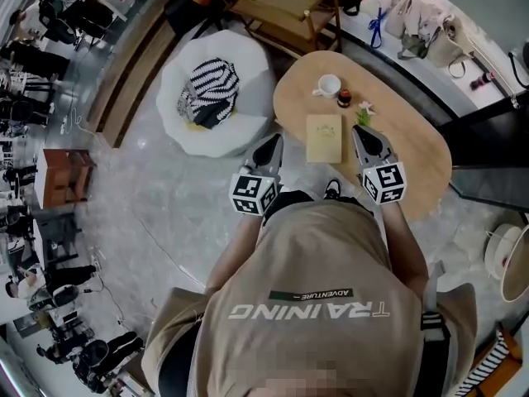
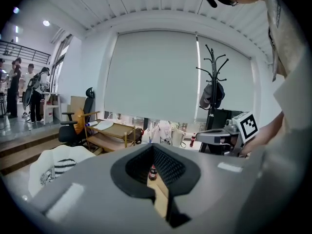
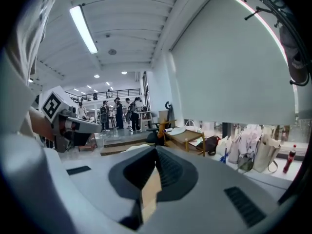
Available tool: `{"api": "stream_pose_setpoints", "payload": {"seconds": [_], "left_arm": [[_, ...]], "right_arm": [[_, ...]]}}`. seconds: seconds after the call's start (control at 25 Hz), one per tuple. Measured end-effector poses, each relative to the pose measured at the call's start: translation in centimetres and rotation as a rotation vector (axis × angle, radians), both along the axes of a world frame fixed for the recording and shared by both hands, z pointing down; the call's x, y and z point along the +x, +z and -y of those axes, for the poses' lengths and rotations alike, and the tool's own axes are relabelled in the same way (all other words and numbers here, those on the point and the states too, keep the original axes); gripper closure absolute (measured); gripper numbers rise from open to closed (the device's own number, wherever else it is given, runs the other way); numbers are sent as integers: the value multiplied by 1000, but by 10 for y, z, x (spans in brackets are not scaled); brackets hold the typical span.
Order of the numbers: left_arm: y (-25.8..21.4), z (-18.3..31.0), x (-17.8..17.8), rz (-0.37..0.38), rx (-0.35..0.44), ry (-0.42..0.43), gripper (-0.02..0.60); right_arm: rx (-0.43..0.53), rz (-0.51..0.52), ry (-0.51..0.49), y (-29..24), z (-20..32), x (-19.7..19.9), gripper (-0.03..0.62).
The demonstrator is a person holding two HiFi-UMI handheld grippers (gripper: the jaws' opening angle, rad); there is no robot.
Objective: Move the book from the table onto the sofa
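A pale yellow book (image 1: pixel 324 137) lies flat on the oval wooden table (image 1: pixel 413 151), near its front edge. My left gripper (image 1: pixel 274 141) is shut and empty, its tip at the table's left edge, a little left of the book. My right gripper (image 1: pixel 361 131) is over the table just right of the book, with its jaws together and nothing in them. The book lies between the two tips, touched by neither. A white round sofa (image 1: pixel 240 73) with a striped cushion (image 1: pixel 208 89) stands left of the table. In the left gripper view the shut left gripper (image 2: pixel 153 148) frames a small dark bottle (image 2: pixel 152 172).
Behind the book on the table stand a white cup (image 1: pixel 329 85), the small dark bottle (image 1: pixel 343 99) and a little plant (image 1: pixel 364 112). A wooden trolley (image 1: pixel 285 7) stands beyond the sofa. Bags (image 1: pixel 421 19) line the far wall, and steps with people are at the left.
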State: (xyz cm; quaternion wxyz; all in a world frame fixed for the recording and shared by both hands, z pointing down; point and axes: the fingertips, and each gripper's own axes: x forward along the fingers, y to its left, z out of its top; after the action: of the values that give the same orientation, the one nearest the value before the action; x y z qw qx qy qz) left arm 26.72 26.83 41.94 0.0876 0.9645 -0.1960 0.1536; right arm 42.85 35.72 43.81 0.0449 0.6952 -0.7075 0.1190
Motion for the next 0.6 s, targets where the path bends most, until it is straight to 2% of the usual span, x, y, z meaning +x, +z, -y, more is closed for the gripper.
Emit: {"api": "stream_pose_setpoints", "payload": {"seconds": [0.28, 0.44, 0.6], "left_arm": [[8, 29, 15, -15, -66, -8, 592], [24, 34, 16, -20, -120, 61, 592], [59, 44, 22, -12, -169, 123, 592]], "right_arm": [[-45, -8, -44, 1, 19, 3, 589], [-91, 14, -28, 5, 20, -9, 589], [-145, 14, -25, 22, 21, -19, 589]]}}
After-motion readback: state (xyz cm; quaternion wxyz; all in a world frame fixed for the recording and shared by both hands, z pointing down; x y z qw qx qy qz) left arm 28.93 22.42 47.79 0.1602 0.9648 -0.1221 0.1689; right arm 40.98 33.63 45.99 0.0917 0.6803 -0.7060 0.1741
